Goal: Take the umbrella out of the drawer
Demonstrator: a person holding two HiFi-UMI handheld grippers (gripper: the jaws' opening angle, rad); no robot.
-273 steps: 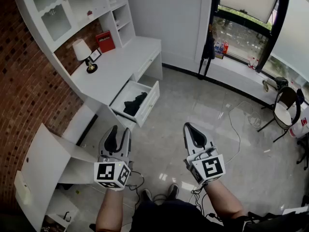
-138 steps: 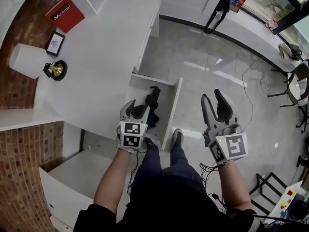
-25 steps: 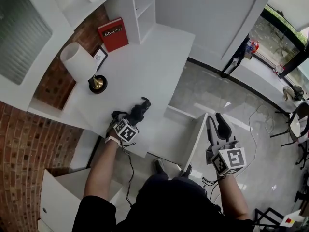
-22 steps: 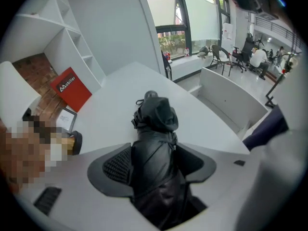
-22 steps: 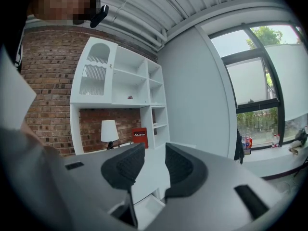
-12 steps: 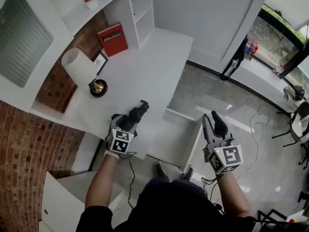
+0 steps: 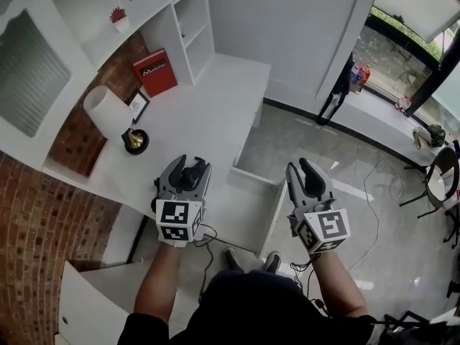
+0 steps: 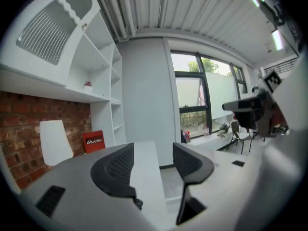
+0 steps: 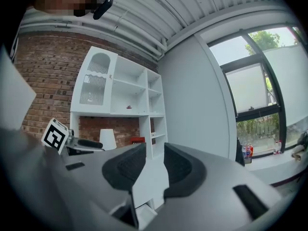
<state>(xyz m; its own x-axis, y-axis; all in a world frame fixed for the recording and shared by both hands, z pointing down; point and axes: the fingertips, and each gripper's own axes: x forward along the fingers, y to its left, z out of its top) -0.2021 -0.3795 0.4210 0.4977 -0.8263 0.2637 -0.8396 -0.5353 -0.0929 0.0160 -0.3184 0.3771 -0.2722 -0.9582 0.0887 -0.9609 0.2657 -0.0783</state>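
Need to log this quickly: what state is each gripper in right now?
Left gripper: open, nothing between its jaws; they have just been closing.
Right gripper: open, nothing between its jaws; they too have just been closing.

Head view: high up, steeply down on desk, drawer, floor. Left gripper view: close over desk, level, toward window. Right gripper view: level, toward shelves. All 3 share lamp, red book.
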